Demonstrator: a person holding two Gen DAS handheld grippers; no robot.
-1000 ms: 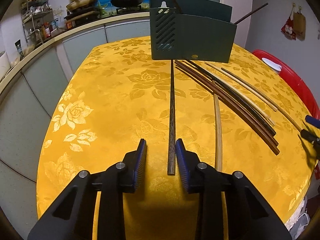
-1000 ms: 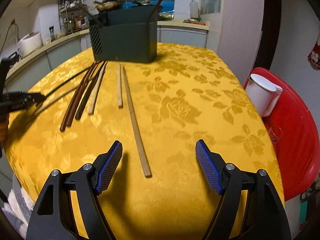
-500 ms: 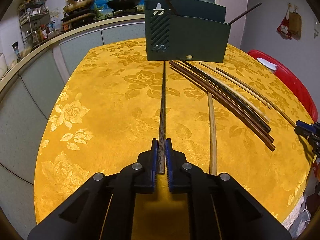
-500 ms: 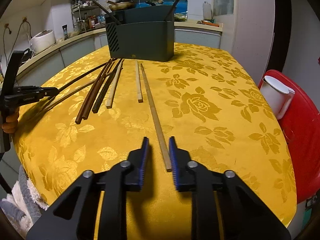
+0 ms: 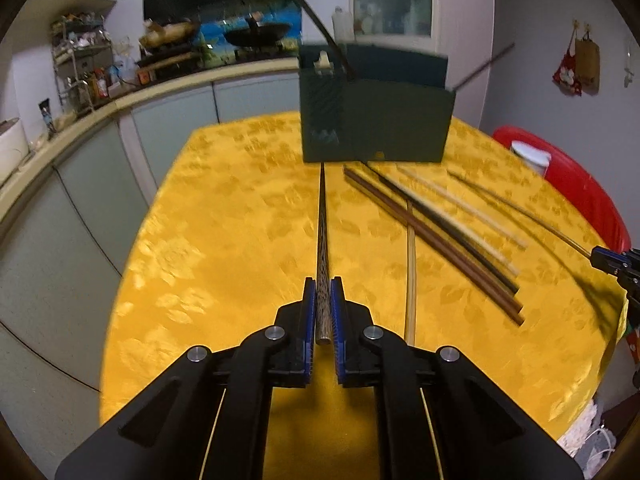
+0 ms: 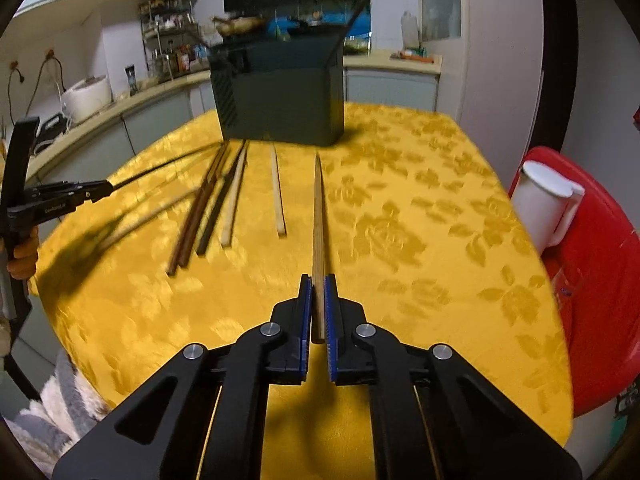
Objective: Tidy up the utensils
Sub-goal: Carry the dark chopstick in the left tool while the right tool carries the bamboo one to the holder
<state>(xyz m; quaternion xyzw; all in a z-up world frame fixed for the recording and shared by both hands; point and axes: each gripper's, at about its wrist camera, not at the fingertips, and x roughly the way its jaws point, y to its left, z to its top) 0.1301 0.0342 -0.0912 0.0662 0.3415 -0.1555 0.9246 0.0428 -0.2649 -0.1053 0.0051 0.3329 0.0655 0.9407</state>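
Left gripper (image 5: 323,312) is pinched on the butt end of a dark speckled chopstick (image 5: 322,232); blue pads (image 5: 308,320) are flush on both sides, and the stick runs straight ahead toward the dark green utensil holder (image 5: 376,120). Right gripper (image 6: 318,308) is clamped the same way on a light bamboo chopstick (image 6: 318,208), tip pointing at the holder's right front corner. Both sticks look raised off the yellow tablecloth (image 5: 240,240), though motion blur makes the height hard to judge.

Handling: light, rigid, thin, probably slick lacquer on the dark one. An end grip leaves a long lever arm, so any twist swings the tip wide. Grip is fine for dropping in tip-first; I'd keep the wrist steady.

Loose on the cloth between the grippers: two brown chopsticks (image 5: 432,240), a black one (image 5: 452,232) and pale ones (image 6: 278,192), all roughly parallel, thin ends toward the holder. Two sticks already lean out of the holder's top.

Off to the side is a red stool (image 6: 600,280) with a white lidded cup (image 6: 544,208) on it.
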